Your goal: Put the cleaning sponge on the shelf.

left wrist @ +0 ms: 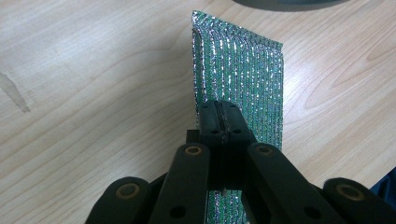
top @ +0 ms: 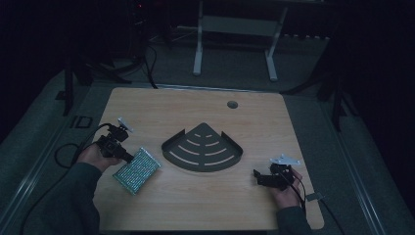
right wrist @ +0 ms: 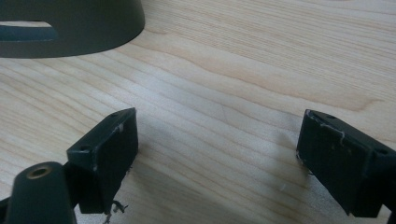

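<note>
Here's the pale wood-grain table (top: 195, 196), and sitting out ahead of both grippers, between them and toward the far side, is the dark grey fan-shaped corner shelf (top: 203, 148) with its curved slots and low rim; its rim also pokes in at the top of the left gripper view (left wrist: 289, 3) and at the upper left of the right gripper view (right wrist: 70, 28). Now the thing in play: the green, silver-flecked rectangular scouring sponge (left wrist: 240, 79), pinched by the left gripper (left wrist: 224, 119) along one edge, jaws drawn right together on it with barely a sliver between the pads. From above the sponge (top: 137, 170) hangs just off that gripper's (top: 128, 156) nose, tilted, its far corner low toward the table; whether that corner touches the wood I can't tell. My read on handling: it looks light and soft, a squashy pad with a rough metallic knit, so it should not slip from the pads, but it will flop and bend from an edge grip like this. A hold nearer the middle of a long side would likely keep it flatter. Over on the other side, the right gripper (right wrist: 217, 154) sits low over bare table, jaws spread wide and holding nothing, well apart from the sponge, with the shelf ahead and to its left (top: 259, 177).
</note>
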Tool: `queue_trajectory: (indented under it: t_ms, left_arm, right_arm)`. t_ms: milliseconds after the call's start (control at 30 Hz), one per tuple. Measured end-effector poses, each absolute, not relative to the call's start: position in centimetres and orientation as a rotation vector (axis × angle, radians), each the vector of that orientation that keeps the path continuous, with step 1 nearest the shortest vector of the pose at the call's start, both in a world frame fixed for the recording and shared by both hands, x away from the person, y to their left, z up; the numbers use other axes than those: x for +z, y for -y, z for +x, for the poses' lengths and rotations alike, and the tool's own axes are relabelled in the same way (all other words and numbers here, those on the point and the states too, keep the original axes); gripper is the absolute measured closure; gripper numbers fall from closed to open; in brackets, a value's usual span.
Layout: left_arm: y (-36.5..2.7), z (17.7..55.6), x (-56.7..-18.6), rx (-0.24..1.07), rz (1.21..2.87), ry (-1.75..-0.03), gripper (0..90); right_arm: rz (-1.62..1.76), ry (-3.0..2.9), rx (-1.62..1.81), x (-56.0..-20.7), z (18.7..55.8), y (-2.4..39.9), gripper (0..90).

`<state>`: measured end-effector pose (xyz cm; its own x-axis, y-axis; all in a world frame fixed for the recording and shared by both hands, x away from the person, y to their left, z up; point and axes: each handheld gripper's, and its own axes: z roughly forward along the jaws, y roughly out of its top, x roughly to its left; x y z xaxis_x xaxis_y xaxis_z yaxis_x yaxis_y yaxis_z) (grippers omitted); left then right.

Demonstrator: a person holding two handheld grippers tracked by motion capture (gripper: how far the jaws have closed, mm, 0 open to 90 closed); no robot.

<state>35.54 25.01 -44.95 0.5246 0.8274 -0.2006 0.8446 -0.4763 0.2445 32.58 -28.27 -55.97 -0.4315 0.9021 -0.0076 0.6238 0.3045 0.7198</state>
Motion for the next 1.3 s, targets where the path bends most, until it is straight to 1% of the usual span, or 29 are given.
queue_trajectory:
  t_ms: [733, 1067, 1300]
  left_arm:
    - [-24.2, 36.8, -41.1, -0.001, 2.446, -1.339, 90.0]
    - [-23.0, 37.8, -40.1, 0.006, 2.463, -1.307, 90.0]
    - [-22.0, 38.6, -39.3, 0.037, 2.465, -1.289, 90.0]
  right_arm:
    - [1.361, -2.165, 0.914, -56.0, 32.6, 28.3, 12.3]
    - [1.360, -2.165, 0.914, -56.0, 32.6, 28.3, 12.3]
    - [1.360, -2.166, 0.914, -56.0, 32.6, 28.3, 12.3]
